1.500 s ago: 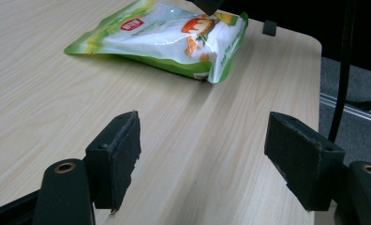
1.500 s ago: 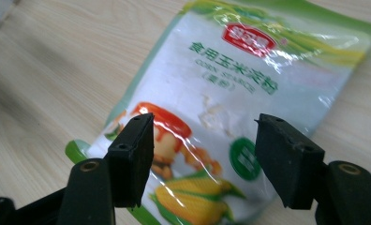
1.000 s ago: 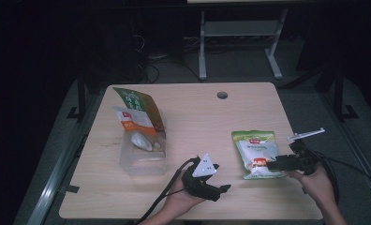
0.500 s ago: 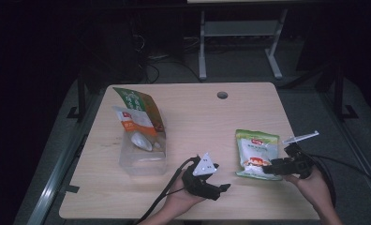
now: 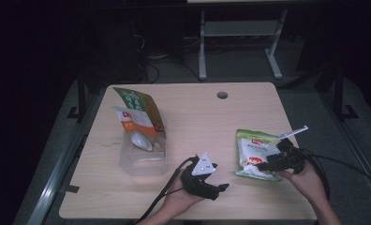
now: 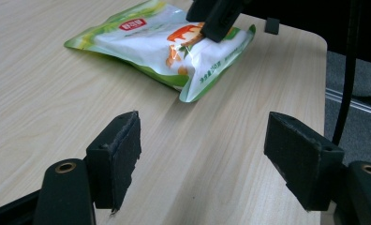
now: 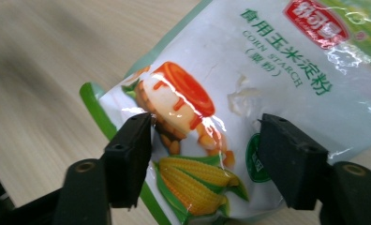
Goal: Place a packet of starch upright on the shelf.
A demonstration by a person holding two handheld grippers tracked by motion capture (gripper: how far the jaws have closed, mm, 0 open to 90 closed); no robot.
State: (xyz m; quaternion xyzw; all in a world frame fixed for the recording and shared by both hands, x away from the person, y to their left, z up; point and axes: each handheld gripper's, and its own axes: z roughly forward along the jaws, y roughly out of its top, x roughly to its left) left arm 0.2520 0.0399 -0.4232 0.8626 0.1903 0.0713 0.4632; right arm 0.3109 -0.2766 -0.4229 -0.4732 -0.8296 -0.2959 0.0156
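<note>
Here, two wide-open hand-held grippers [image 5: 221,187] [image 5: 263,165], one corn starch bag [image 5: 254,152], one clear box [image 5: 143,157].

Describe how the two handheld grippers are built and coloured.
Both are black. The left gripper carries a grey three-cornered plate and trails a black cable. The right gripper bears a thin pale bar and trails its own black cable. Each has two blocky black jaws with rough-edged pads.

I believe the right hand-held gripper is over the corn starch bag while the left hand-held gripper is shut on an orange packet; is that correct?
Not quite. The right hand-held gripper is indeed over the corn starch bag, but the left hand-held gripper holds nothing: in the left gripper view its jaws stand wide apart over the bare table.
</note>
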